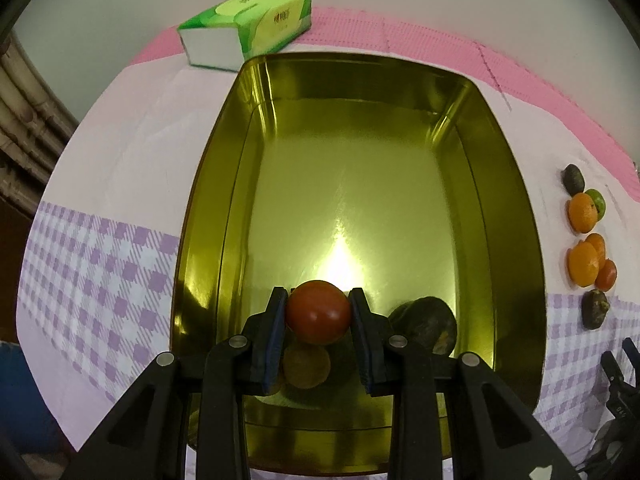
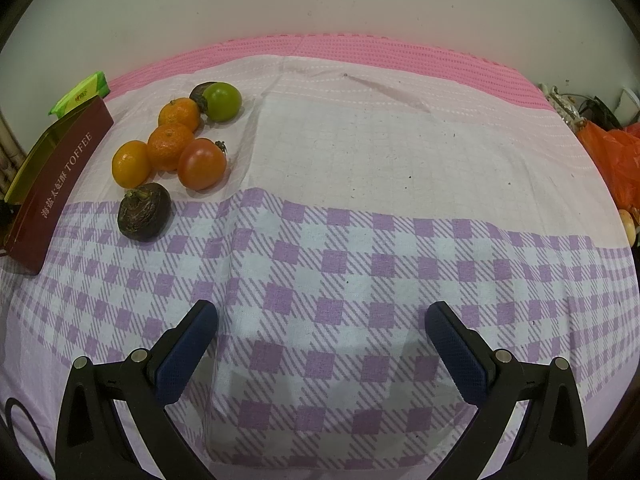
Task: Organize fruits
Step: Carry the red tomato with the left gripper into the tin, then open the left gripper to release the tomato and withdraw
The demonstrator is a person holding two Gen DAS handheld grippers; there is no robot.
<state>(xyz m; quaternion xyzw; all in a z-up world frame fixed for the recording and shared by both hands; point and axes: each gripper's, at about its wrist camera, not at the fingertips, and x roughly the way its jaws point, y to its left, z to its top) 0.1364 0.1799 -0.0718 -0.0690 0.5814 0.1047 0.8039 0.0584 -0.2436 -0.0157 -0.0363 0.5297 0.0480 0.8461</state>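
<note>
Tomato [image 1: 318, 312], red and round, sits pinched between the blue pads of our left tongs [image 1: 319, 310], which are closed on it above the near end of the gold tin [image 1: 224, 184]. We see the tomato's dull reflection in the tin's shiny floor just below it. One dark, rough-skinned fruit [image 1: 426, 322] already lies inside the tin, near the right wall and just beside the right pad.

Our right tongs [image 2: 320, 322] hang open over the checked purple and white cloth [image 2: 360, 264] on the tabletop, with nothing between the pads.

Left of them, in the right wrist view, the remaining fruit is gathered in a loose cluster near the tin's dark red outer wall, which is printed TOFFEE: three oranges [image 2: 170, 146] touching one another, an orange-red tomato [image 2: 202, 164] against them, a green fruit [image 2: 222, 102] at the far end with a dark fruit [image 2: 199, 94] partly hidden behind it, and another dark round fruit [image 2: 144, 212] nearest to us.

A green tissue pack [image 1: 250, 26] rests beyond the tin's far left corner. At the right edge an orange plastic bag [image 2: 616, 160] lies off the cloth.
</note>
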